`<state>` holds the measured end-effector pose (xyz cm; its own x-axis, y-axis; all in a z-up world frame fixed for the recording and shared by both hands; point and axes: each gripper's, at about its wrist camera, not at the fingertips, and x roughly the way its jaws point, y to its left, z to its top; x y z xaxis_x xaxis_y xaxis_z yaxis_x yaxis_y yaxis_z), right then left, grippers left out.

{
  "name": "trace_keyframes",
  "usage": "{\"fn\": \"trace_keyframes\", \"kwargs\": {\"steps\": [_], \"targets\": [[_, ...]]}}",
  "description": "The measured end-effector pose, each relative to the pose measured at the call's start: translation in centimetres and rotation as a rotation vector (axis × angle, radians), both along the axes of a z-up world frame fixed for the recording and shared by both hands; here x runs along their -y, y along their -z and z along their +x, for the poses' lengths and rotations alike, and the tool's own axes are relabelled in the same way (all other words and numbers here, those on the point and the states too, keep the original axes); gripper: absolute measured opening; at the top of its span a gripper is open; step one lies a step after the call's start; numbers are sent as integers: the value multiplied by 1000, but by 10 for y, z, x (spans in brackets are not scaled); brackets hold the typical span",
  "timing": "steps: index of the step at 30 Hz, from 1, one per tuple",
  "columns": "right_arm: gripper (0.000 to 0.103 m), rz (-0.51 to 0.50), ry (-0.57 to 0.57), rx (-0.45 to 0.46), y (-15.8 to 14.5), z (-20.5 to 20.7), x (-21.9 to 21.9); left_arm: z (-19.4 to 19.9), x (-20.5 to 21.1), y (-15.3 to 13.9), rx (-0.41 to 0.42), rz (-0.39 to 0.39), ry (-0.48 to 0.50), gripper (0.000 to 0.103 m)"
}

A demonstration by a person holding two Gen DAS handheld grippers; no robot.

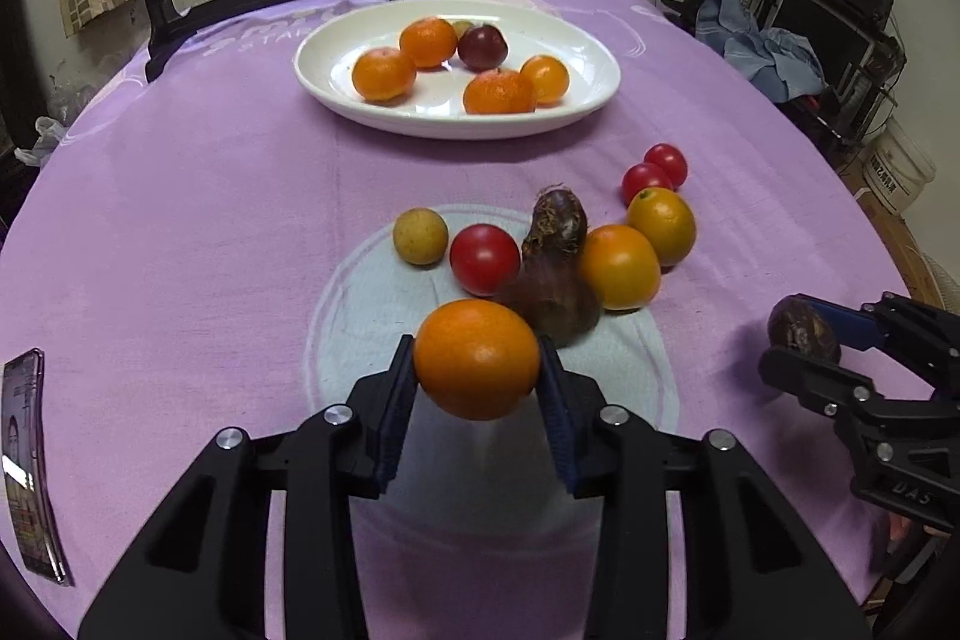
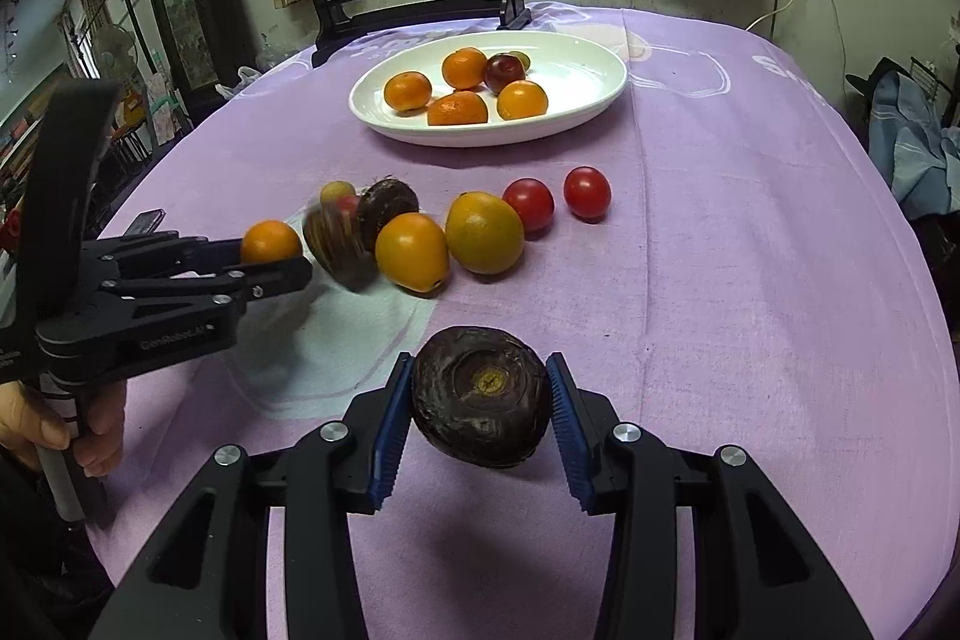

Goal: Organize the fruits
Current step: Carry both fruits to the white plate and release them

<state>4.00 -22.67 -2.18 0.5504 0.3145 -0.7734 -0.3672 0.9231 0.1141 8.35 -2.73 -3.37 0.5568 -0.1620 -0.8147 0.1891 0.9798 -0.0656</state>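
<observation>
At the left edge of the right wrist view, the black body of the left gripper carries pale lettering that reads roughly "GenRobot.AI". At the lower right of the left wrist view, the black body of the right gripper shows embossed "DAS". White print on the purple tablecloth near the black stand is too distorted to read.
</observation>
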Motion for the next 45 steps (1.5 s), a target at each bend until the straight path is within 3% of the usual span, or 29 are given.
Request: {"fn": "trace_keyframes", "kwargs": {"steps": [10, 17, 23, 27, 35, 45], "targets": [[44, 19, -45, 45, -21, -11, -12, -21, -11, -36, 76, -30, 25, 38], [44, 16, -71, 83, -42, 4, -20, -8, -4, -54, 100, -33, 63, 38], [44, 0, -74, 153, -70, 46, -25, 39, -4, -68, 127, -17, 39, 38], [44, -11, -65, 158, -73, 90, -31, 88, -8, -67, 131, 6, -15, 38], [44, -20, -16, 92, -40, 188, -43, 172, -20, -47, 88, 14, -100, 38], [45, -18, 60, 17, -3, 249, -43, 244, -34, -17, 21, -2, -202, 38]]}}
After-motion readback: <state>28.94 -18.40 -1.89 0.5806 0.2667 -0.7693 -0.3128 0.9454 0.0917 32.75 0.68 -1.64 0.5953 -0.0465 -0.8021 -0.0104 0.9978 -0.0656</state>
